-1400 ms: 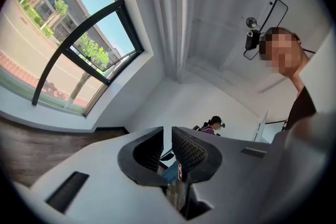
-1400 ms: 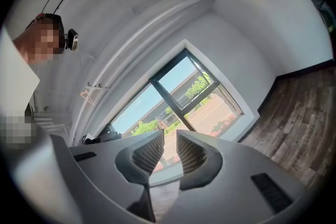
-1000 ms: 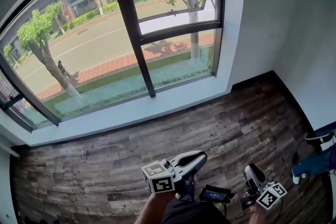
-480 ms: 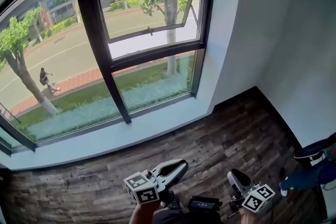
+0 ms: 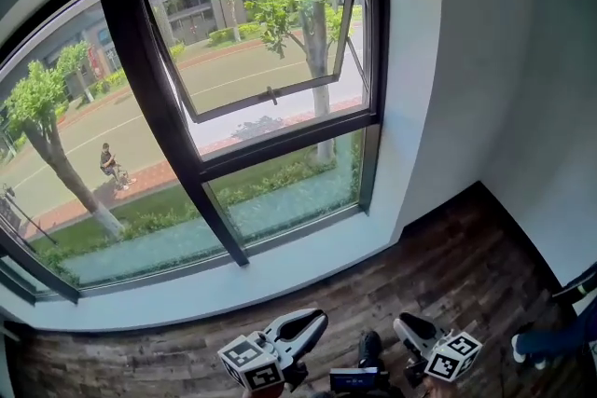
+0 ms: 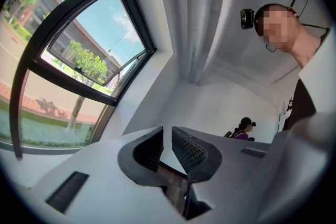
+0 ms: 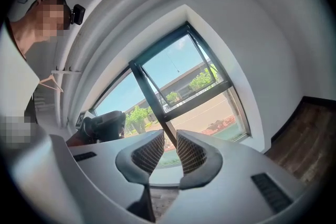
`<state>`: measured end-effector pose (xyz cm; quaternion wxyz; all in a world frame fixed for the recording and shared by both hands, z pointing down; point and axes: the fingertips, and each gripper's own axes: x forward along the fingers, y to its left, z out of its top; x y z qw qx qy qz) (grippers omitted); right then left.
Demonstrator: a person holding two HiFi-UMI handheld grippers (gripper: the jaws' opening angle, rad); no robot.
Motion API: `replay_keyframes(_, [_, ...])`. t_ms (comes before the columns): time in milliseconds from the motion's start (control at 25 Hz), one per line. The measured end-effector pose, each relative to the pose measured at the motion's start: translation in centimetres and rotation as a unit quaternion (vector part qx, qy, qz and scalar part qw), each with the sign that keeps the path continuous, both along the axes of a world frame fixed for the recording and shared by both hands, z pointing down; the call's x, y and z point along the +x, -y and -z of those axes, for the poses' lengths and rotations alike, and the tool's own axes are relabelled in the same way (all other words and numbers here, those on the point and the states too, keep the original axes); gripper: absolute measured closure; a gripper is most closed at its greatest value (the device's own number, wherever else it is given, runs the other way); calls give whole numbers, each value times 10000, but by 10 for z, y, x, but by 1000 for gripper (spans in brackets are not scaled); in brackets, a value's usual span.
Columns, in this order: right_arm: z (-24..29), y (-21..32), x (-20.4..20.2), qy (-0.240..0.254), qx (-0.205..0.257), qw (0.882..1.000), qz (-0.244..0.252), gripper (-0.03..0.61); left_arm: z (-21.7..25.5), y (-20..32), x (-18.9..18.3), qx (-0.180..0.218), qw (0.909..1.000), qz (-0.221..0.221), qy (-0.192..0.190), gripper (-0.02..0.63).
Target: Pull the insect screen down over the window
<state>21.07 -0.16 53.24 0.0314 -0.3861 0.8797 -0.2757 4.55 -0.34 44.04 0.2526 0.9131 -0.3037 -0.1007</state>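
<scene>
Head view: left gripper (image 5: pixel 312 322) and right gripper (image 5: pixel 408 331) are hanging low at the bottom edge, over the dark wood plank floor (image 5: pixel 448 256), well apart from the window (image 5: pixel 261 107). Both are pointing up toward the glass and touching nothing

Left gripper view: the fingers (image 6: pixel 189 149) are sitting a narrow slit apart, with only white wall and floor showing through the gap, so the left gripper is holding nothing. Right gripper view: the fingers (image 7: pixel 191 152) are also standing slightly apart, with the window's black mullion showing through the gap, far behind. The right gripper is gripping nothing

The window is filling the upper left of the head view, with a black frame set in a white wall (image 5: pixel 485 61) and a white sill (image 5: pixel 233 280) running below it. The upper right pane is an awning sash (image 5: pixel 270 42) tilting outward, its handle (image 5: pixel 270 94) on the bottom rail. The insect screen is not showing over any pane, and the dark top of the frame is too dim to make it out

Outside, a tree (image 5: pixel 308 5) is standing by the road. A 2nd person (image 6: pixel 242 128) is standing at the far wall in the left gripper view
</scene>
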Motion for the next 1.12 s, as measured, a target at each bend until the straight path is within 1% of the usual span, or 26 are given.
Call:
replay_keyframes(80, [0,40,-1,98,22,9998,158,505,-2,34,2,51,9998,139,162,572])
replay_keyframes(160, [8,83,4,189,92,9991,355,505,9,72,11,112,9991,303,263,572])
replay_keyframes(200, [15,105,6,232,144,9985,474,505,16,89,16,157,9984,402,376,572])
replay_keyframes(280, [30,144,12,258,305,9966,717,505,30,119,24,296,9957,626,624,572])
replay_keyframes(360, [38,178,18,221,459,9944,927,505,37,147,29,393,9923,871,789,572])
replay_keyframes(440, [42,209,21,198,455,9928,1088,505,39,173,33,428,9892,1066,910,568])
replay_keyframes(560, [35,240,19,62,373,9908,1303,505,36,196,31,540,9839,1282,1119,565])
replay_keyframes(640, [44,250,10,97,342,9890,1433,505,41,204,24,614,9799,1420,1258,565])
replay_keyframes(800, [73,275,-11,-51,560,9856,1596,505,67,233,4,840,9724,1646,1426,565])
replay_keyframes(840, [82,285,-18,-74,622,9851,1604,505,72,243,-2,885,9718,1668,1410,565])
replay_keyframes(920, [101,309,-30,-132,771,9843,1582,505,81,265,-15,936,9741,1671,1200,565])
replay_keyframes(1000, [105,338,-40,-214,861,9849,1488,505,88,289,-30,948,9785,1641,816,565])
replay_keyframes(1120, [95,376,-48,-360,927,9864,1307,505,97,326,-55,940,9832,1562,128,565])
